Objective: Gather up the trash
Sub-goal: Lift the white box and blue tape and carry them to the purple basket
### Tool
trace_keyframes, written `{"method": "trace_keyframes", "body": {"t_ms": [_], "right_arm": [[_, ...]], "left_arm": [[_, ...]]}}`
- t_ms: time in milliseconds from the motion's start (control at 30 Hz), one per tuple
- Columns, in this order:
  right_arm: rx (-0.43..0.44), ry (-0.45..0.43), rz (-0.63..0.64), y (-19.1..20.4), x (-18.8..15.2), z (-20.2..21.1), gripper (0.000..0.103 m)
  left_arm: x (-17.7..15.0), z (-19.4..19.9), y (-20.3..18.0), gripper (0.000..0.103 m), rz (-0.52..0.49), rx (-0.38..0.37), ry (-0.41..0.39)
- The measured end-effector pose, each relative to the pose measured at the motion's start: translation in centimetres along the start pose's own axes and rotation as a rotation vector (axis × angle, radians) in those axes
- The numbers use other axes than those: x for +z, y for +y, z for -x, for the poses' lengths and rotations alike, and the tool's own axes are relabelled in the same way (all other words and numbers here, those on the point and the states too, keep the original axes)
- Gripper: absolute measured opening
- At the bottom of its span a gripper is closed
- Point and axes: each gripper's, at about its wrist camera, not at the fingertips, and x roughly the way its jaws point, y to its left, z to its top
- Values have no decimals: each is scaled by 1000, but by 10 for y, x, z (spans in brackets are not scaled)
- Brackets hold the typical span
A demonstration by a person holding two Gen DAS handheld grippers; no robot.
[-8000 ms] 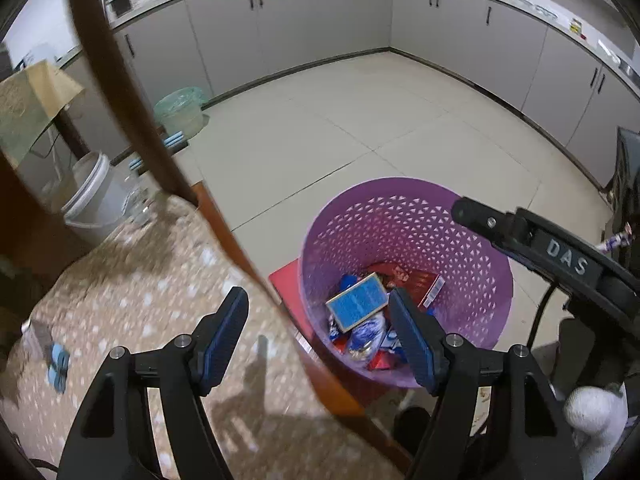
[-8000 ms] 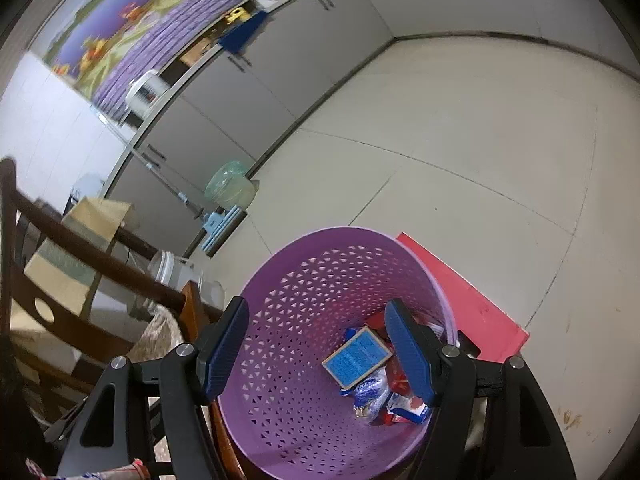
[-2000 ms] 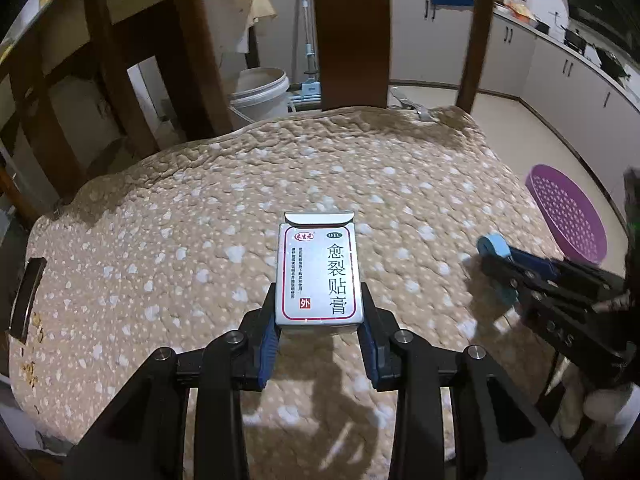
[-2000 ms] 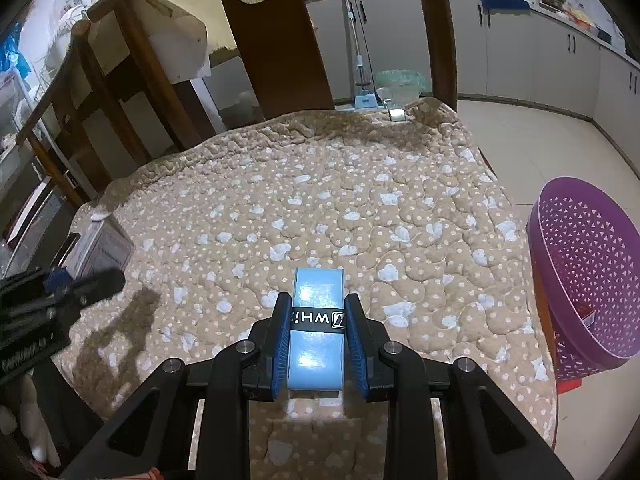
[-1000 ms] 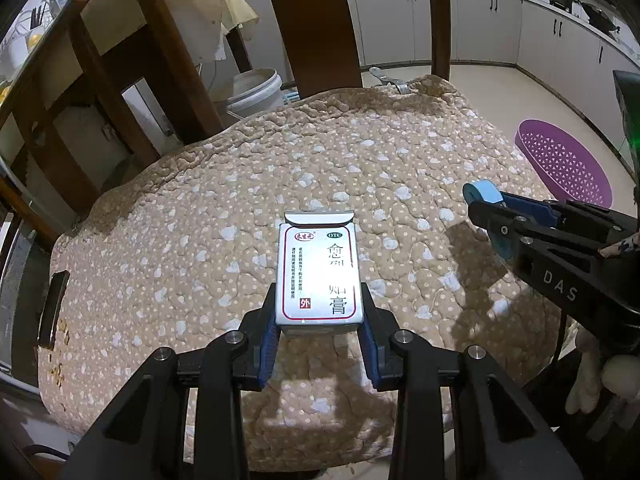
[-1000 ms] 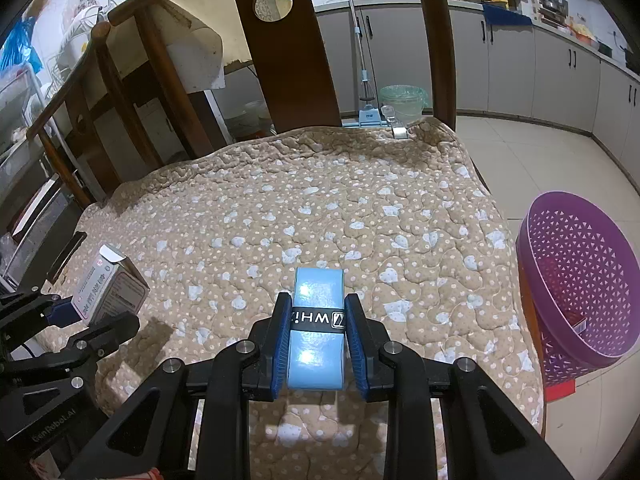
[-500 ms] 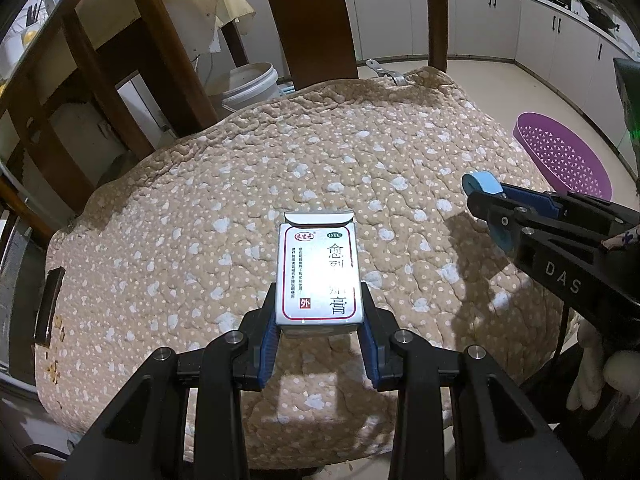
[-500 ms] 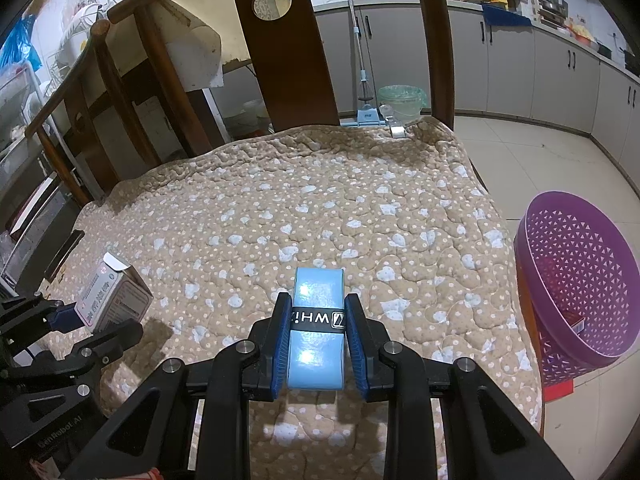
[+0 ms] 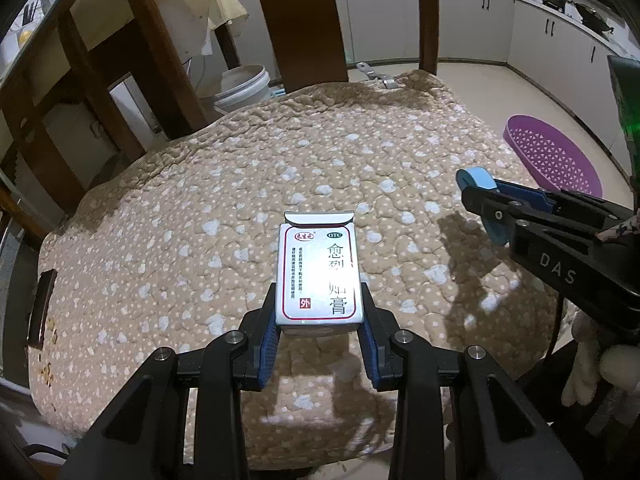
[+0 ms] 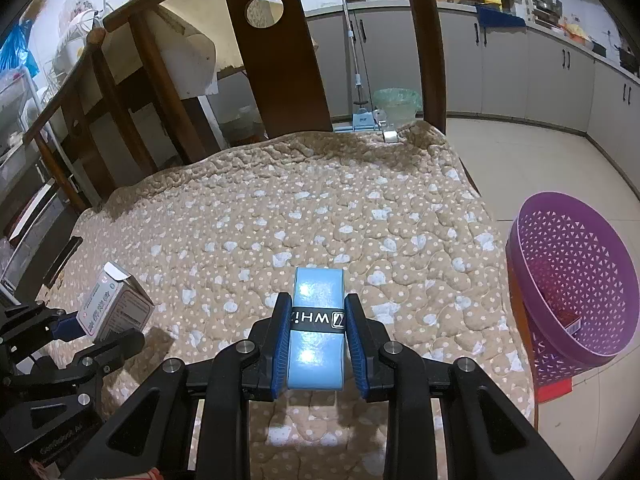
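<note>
My left gripper is shut on a silver-white medicine box with red border and black characters, held above the quilted seat. My right gripper is shut on a light blue roll with a black band. In the left wrist view the right gripper reaches in from the right with the blue roll at its tip. In the right wrist view the left gripper shows at the lower left with the medicine box. The purple lattice basket stands on the floor to the right.
A beige quilted cover with white hearts lies over the seat. A dark wooden chair back rises behind it. A white bucket and grey cabinets stand beyond. A red box lies under the basket.
Both grippers keep their hold and stay about where they were. The view has hardly shifted over the last second.
</note>
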Motion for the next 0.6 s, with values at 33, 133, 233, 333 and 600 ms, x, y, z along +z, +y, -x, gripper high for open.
{"method": "trace_keyframes", "body": {"t_ms": [33,133,233,333,600], "right_arm": [[-1,-3,0,0,0,1,29],[-4,-10,0,0,1,2,29],[-7,-16,-3,-2,2,4,29],[-15,-22,-7,-5,3,6,29],[-41,-29,-45,-21,8,9,29]], "left_arm": [[0,0,-1,33,-3,-2,-2],[2,2,-4,33,-14,-9,-7],[4,2,-8,33,-24,-15,-11],[8,2,-11,33,-35,-21,-17],[16,-1,-16,33,-54,-40,-25]]}}
